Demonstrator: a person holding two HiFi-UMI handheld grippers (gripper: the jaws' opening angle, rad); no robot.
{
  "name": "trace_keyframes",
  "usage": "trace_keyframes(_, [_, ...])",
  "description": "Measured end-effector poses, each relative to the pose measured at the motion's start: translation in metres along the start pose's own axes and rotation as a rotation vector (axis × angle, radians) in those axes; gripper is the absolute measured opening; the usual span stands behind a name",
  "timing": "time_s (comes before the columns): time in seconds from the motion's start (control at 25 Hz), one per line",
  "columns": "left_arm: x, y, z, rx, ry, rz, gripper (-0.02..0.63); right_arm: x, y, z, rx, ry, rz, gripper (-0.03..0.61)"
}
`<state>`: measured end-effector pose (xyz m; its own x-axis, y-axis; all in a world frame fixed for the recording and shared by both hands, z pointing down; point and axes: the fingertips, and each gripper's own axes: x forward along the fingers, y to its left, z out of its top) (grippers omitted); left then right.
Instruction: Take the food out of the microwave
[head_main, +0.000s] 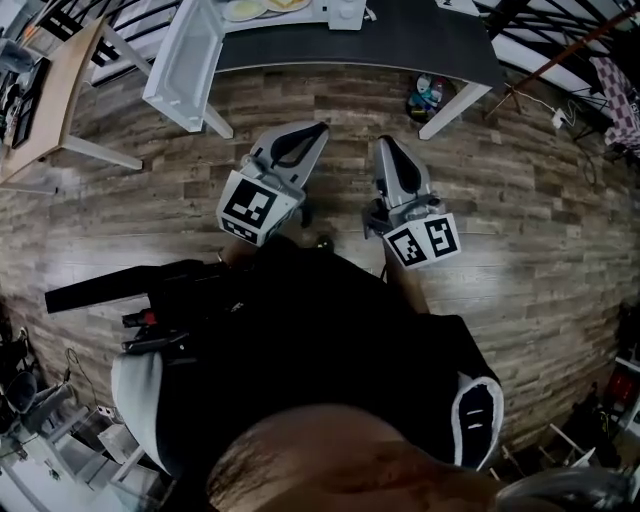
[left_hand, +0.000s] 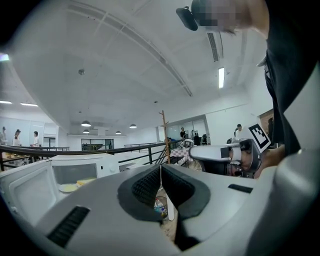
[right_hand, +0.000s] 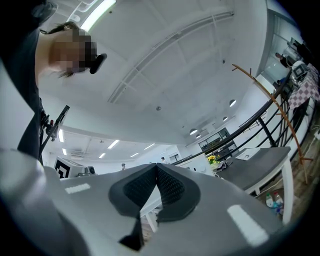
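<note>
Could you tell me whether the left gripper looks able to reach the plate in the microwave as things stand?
Probably yes, after a step closer: the microwave door stands open, the plate shows inside, and only floor lies between. The left gripper is shut, so its jaws must open first.

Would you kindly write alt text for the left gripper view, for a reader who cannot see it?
The left gripper, jaws shut and empty, fills the foreground; at left stands a white microwave, its door open, a plate of food inside. The right gripper shows at right.
</note>
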<state>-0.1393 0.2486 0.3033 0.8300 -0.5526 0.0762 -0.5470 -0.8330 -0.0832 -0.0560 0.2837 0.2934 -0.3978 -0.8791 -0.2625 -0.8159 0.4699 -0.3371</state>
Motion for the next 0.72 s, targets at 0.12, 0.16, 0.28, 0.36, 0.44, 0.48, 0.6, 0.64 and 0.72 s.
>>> trace_keyframes(0.12, [0.000, 0.000, -0.002, -0.027, -0.004, 0.003, 0.011, 0.001, -0.001, -0.003, 0.001, 0.012, 0.002, 0.000])
trace_keyframes(0.16, [-0.001, 0.001, -0.002, -0.033, -0.005, 0.006, 0.011, 0.002, 0.000, -0.003, 0.003, 0.016, 0.005, 0.000])
trace_keyframes(0.28, [-0.001, 0.003, -0.001, -0.033, -0.008, 0.019, 0.011, 0.006, 0.002, -0.002, -0.004, 0.024, 0.025, 0.000])
trace_keyframes(0.36, [0.000, 0.006, -0.001, -0.032, -0.004, 0.023, 0.011, 0.009, 0.001, -0.003, -0.011, 0.029, 0.032, 0.000])
trace_keyframes(0.44, [0.001, 0.011, -0.002, -0.031, -0.008, 0.030, 0.011, 0.015, -0.001, -0.005, -0.009, 0.030, 0.035, 0.000])
trace_keyframes(0.48, [0.001, 0.014, -0.002, -0.032, -0.012, 0.035, 0.011, 0.018, -0.001, -0.006, -0.008, 0.030, 0.038, 0.000])
trace_keyframes(0.6, [0.006, 0.025, 0.000, -0.034, -0.028, 0.039, 0.011, 0.029, -0.003, -0.007, -0.012, 0.035, 0.042, 0.001])
trace_keyframes(0.64, [0.012, 0.034, -0.002, -0.034, -0.029, 0.038, 0.011, 0.039, -0.007, -0.010, -0.013, 0.040, 0.043, 0.000])
trace_keyframes(0.72, [0.027, 0.057, -0.009, -0.030, -0.025, 0.038, 0.011, 0.063, -0.019, -0.020, -0.010, 0.060, 0.047, 0.000])
